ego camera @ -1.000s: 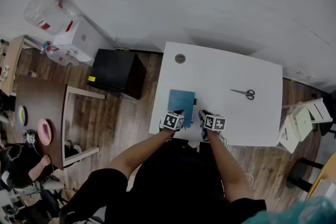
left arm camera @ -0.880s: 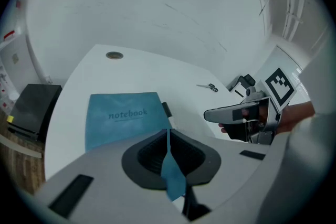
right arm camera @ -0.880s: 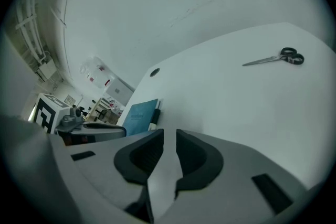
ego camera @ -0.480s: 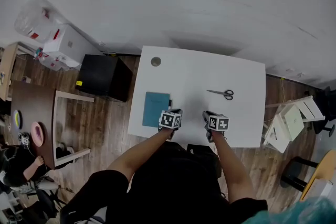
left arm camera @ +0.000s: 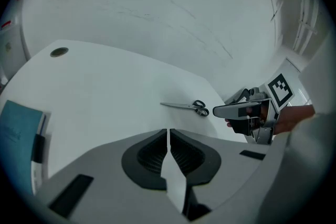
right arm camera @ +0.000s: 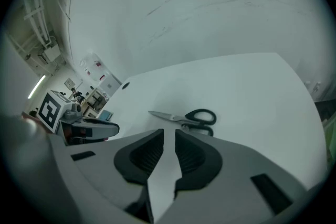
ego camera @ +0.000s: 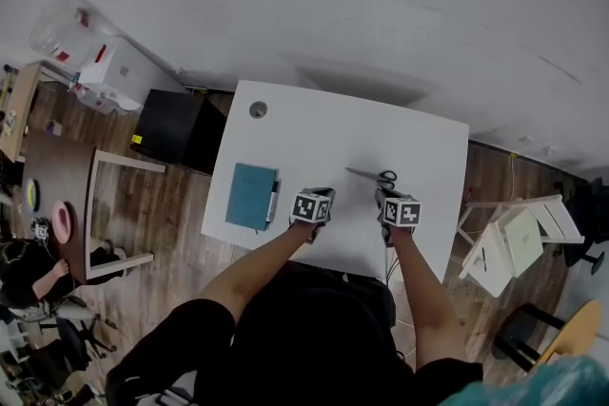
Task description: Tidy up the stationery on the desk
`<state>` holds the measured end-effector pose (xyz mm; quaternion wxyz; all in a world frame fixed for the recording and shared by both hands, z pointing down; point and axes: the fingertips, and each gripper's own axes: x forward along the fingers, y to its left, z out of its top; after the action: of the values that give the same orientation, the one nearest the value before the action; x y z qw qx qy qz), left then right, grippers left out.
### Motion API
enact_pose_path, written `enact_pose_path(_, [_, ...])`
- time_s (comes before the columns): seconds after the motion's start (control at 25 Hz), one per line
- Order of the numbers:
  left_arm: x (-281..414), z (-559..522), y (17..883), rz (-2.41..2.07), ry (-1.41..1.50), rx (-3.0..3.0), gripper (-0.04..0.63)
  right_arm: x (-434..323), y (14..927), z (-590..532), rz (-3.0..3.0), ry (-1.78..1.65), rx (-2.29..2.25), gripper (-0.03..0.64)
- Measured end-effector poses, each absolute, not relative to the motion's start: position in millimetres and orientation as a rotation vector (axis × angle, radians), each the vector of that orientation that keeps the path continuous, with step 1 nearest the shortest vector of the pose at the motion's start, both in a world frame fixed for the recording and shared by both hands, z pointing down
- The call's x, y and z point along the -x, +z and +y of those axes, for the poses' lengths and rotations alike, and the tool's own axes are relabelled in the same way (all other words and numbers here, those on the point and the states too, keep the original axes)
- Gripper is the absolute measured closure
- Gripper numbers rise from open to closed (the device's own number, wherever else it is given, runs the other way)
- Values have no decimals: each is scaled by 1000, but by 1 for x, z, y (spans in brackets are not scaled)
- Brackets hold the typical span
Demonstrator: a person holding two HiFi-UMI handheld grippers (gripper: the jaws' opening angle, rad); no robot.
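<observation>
Looks like a grab for the scissors (ego camera: 373, 176) next; lying flat on the white surface (ego camera: 314, 138) just ahead of the right tongs (right arm camera: 169, 134), with blades to the left; only cracked open a sliver and empty right now, so spread wider before dropping in; pinch across the pivot or handle loops, not the thin blades; keep the left tongs (left arm camera: 168, 134), pinched shut on nothing, clear; leave the notebook (ego camera: 250, 196) at the left edge alone.
</observation>
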<state>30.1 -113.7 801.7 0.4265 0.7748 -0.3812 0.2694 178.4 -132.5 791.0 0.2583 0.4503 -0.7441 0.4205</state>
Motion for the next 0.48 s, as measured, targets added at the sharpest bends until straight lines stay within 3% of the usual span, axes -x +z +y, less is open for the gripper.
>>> enact_pose_path(0.48, [-84,-170,825,-1021,640,-1826,567,-217,810,-182,-2058,1044,-1090,537])
